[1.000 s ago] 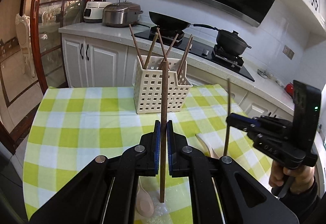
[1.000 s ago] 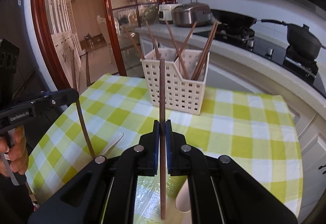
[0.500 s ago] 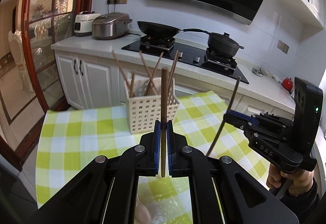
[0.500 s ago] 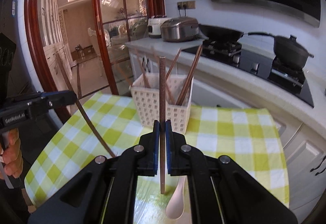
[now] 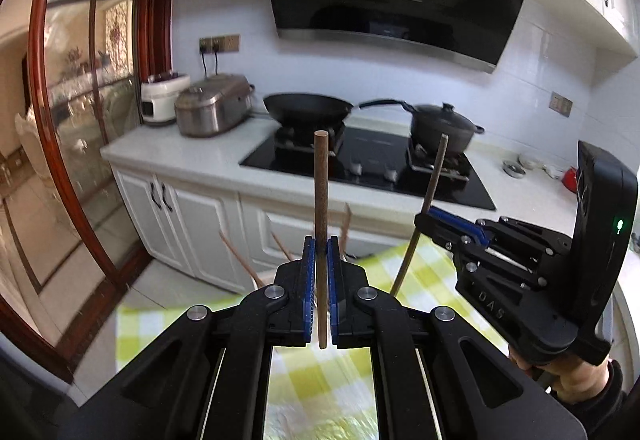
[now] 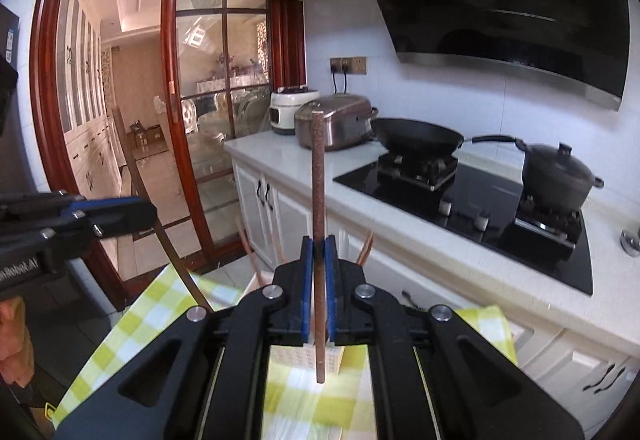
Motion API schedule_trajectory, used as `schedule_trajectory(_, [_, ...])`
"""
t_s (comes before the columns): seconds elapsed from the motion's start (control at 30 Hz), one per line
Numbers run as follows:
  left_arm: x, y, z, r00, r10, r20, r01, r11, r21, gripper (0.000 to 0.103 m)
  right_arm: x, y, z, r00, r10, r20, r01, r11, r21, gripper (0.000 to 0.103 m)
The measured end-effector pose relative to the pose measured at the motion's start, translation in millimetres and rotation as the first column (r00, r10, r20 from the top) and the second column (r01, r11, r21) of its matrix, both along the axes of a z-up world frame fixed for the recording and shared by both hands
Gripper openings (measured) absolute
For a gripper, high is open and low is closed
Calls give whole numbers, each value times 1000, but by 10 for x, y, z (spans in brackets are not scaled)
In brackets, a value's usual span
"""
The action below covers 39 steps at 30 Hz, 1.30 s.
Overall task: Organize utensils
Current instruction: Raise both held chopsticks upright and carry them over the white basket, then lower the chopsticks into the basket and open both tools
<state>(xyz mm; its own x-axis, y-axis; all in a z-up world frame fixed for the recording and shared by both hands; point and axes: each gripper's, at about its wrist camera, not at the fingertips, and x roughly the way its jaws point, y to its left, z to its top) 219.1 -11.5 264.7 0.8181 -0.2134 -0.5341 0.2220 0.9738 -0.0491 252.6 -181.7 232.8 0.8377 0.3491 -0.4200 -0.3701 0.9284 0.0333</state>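
Since a second ago both grippers have risen well above the table, and the white utensil basket [image 6: 256,282] that filled the middle of each view now sits low, mostly hidden behind the fingers. The left gripper [image 5: 321,272] is clamped tight on a brown chopstick [image 5: 321,200] that stands upright between its blue pads, its lower end showing below the fingers. The right gripper [image 6: 319,272] is likewise closed on a second chopstick [image 6: 318,180], also upright; from the left wrist view that one leans slightly.

Below lies the green-and-white checked tablecloth [image 6: 132,324], its far edge near the white cabinets [image 5: 176,208], with open floor to the left toward the red-framed glass door [image 6: 172,100]. Only the basket's rim shows, with several chopsticks [image 5: 240,260] splayed out of it. Beyond, the counter carries a rice cooker [image 5: 214,110], a wok [image 5: 308,106] and a lidded pot [image 5: 444,124] on the hob. A hand [image 5: 576,376] grips the right handle.
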Motion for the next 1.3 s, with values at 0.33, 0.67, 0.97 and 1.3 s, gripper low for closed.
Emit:
schedule_trajectory(0.33, [653, 151, -81, 996, 83, -27, -83, 996, 18, 5, 564, 100, -148, 999, -11, -44, 11, 1000, 5, 6])
schedule_trajectory(0.67, [912, 219, -494, 992, 92, -85, -91, 996, 18, 5, 771, 162, -462, 996, -10, -88, 10, 1000, 0, 6])
schedule_trajectory(0.97, [1007, 249, -721, 985, 100, -138, -99, 995, 13, 5, 813, 224, -679, 991, -5, -133, 2, 1000, -18, 6])
schedule_trajectory(1.3, [1144, 237, -986, 965, 104, -242, -99, 995, 35, 5, 892, 270, -949, 981, 3, -194, -13, 999, -48, 6])
